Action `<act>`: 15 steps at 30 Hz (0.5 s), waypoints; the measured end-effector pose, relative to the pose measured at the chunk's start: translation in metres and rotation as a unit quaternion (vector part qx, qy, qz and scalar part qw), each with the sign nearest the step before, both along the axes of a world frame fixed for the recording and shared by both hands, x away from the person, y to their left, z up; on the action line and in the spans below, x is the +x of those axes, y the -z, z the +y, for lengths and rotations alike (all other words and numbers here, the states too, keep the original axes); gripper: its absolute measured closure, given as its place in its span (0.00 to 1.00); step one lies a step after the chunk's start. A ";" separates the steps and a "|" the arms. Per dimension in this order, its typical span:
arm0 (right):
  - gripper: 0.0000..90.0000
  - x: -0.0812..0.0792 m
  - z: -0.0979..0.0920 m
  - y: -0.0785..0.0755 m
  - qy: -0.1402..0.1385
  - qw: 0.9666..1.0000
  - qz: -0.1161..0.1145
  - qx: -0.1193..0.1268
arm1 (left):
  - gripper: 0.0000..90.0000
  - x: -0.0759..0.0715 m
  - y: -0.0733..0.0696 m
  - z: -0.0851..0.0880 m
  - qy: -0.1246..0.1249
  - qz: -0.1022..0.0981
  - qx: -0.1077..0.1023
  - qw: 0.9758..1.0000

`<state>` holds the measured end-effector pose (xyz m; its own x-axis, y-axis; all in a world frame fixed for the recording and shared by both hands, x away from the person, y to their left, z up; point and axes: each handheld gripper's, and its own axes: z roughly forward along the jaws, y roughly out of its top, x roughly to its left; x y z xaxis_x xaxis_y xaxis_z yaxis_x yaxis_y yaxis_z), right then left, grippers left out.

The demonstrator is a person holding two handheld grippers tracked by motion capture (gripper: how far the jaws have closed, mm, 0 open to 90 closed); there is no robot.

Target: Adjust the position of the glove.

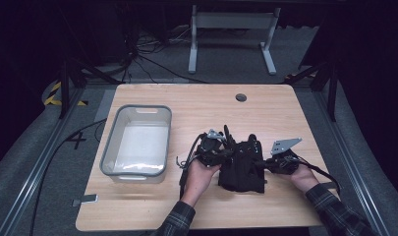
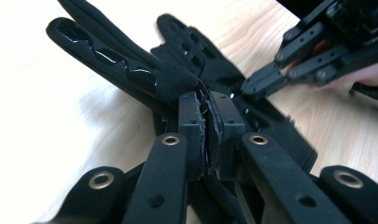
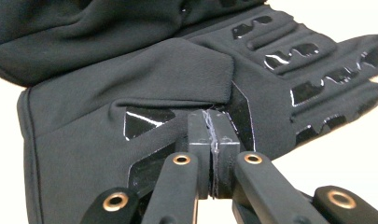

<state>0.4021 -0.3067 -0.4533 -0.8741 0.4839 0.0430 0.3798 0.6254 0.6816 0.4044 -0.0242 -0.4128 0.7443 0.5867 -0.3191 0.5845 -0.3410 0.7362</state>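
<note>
A pair of black gloves (image 1: 243, 167) lies bunched in the middle of the wooden table (image 1: 196, 103). My left gripper (image 1: 229, 152) comes at the gloves from the left. In the left gripper view it (image 2: 208, 126) is shut on a glove (image 2: 130, 70), with glossy black fabric pinched between the pads and the glove's fingers spreading away. My right gripper (image 1: 263, 164) meets the pile from the right. In its own view the gripper (image 3: 213, 133) is shut where a fold of the glove (image 3: 144, 74) runs into the tips. The right gripper (image 2: 254, 86) also appears in the left gripper view.
A grey plastic bin (image 1: 137, 140) stands on the left part of the table, apart from the gloves. A round cable hole (image 1: 241, 97) sits near the far edge. Beyond the table are cables and a white desk frame (image 1: 231, 34) on the floor.
</note>
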 end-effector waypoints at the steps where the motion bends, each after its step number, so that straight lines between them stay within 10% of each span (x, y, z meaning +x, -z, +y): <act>1: 1.00 0.001 0.002 0.000 -0.002 1.000 -0.001 0.000 | 0.94 0.000 0.000 0.000 0.000 0.000 0.000 1.000; 15: 1.00 0.009 0.008 0.002 -0.014 1.000 -0.001 0.012 | 0.92 0.012 0.001 -0.038 0.030 0.000 0.010 1.000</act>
<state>0.4106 -0.2989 -0.4555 -0.8870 0.4588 0.0517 0.3611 0.6195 0.6970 0.4165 -0.0621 -0.4135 0.7777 0.5476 -0.3086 0.5632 -0.3890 0.7290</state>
